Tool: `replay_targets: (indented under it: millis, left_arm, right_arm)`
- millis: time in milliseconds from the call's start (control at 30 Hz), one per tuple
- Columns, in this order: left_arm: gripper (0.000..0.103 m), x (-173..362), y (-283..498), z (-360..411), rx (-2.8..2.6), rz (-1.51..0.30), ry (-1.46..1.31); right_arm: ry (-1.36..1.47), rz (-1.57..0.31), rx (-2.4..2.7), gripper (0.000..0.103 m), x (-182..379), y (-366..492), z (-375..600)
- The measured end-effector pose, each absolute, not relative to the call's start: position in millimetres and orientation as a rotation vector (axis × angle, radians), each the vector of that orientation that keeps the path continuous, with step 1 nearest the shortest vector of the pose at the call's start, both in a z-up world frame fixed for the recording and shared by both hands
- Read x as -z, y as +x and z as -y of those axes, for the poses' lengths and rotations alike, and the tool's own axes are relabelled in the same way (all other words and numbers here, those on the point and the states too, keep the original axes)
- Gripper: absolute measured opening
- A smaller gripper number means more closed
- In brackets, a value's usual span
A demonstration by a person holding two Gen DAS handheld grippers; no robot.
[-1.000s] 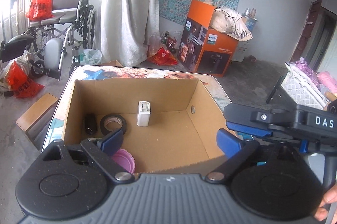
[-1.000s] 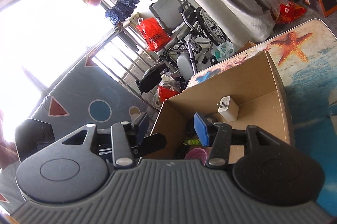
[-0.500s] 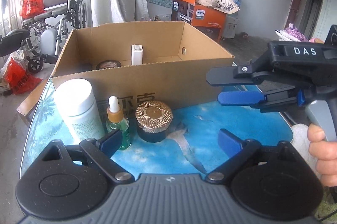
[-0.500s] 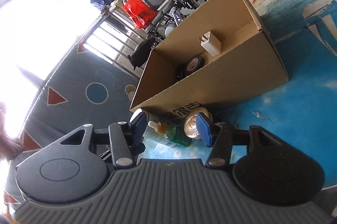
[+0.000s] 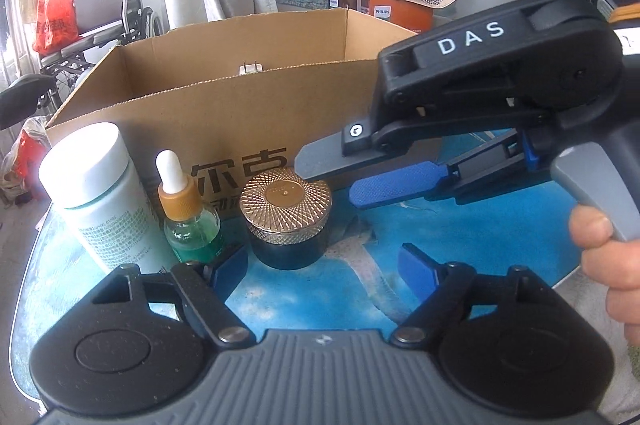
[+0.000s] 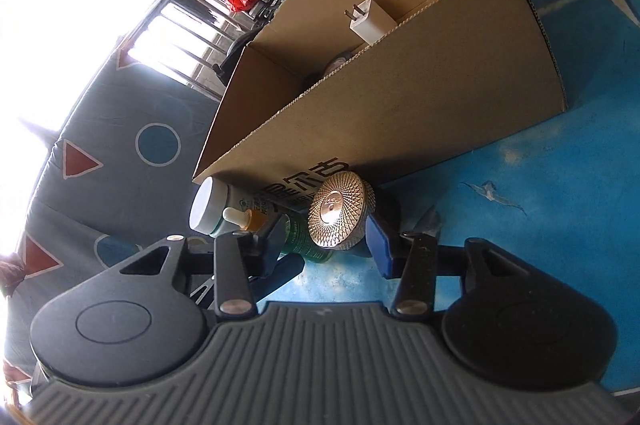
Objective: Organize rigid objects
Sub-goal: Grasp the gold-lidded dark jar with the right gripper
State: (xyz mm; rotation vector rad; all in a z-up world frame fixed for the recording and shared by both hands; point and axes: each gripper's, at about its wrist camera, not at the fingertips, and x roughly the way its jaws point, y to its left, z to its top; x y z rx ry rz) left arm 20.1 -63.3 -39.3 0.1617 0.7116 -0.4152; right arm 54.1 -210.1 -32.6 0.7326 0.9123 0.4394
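A dark jar with a gold lid [image 5: 286,217] stands on the blue table in front of an open cardboard box [image 5: 224,113]. A green dropper bottle [image 5: 188,213] and a white-capped bottle [image 5: 96,193] stand to its left. A white charger [image 6: 370,21] sits inside the box. My right gripper [image 6: 326,239] hovers at the jar [image 6: 338,209]. Its jaws are closing, the lid shows between the fingertips, and the pads are clear of it. My left gripper [image 5: 322,267] is low in front of the jar, its jaws closing with nothing between them.
A person's hand [image 5: 616,257] holds the right gripper at the right edge. The table [image 6: 520,205] stretches bare to the right of the jar. A wheelchair [image 5: 108,9] and red bags stand beyond the table's left side.
Both grippers came down from above the box to table level in front of it. The jar and the two bottles came into view. The right gripper closed in on the jar, and the left jaws narrowed.
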Motion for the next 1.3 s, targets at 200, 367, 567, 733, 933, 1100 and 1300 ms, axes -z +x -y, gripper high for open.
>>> replay_targets:
  millis: [200,367,567,733,933,1100,1300]
  left_arm:
    - [0.082,48.9,36.6,69.6,0.385,-0.738,0.167]
    - [0.081,52.9,44.9,74.8,0.378,-0.778,0.151]
    - [0.081,52.8,43.0,80.6,0.402,-0.766,0.178]
    - [0.081,53.4,39.8,92.6,0.467,-0.763,0.207]
    - [0.081,53.2,38.4,103.6,0.568,-0.764,0.158]
    - [0.076,54.1,33.0,108.2,0.622,-0.754,0.161]
    - [0.072,53.4,43.8,115.4,0.569,-0.769,0.205]
  right_arm:
    - [0.662,-0.935,-0.423,0.039,38.7,82.8,202.4]
    - [0.642,-0.976,-0.438,0.039,47.0,100.2,196.1]
    - [0.614,-0.985,-0.451,0.041,45.1,99.6,199.2]
    - [0.600,-0.980,-0.418,0.042,42.4,91.7,208.4]
    - [0.626,-0.970,-0.365,0.043,43.1,70.5,233.6]
    - [0.688,-0.961,-0.326,0.042,46.1,53.0,255.3]
    - [0.736,-0.952,-0.301,0.042,51.9,46.8,263.9]
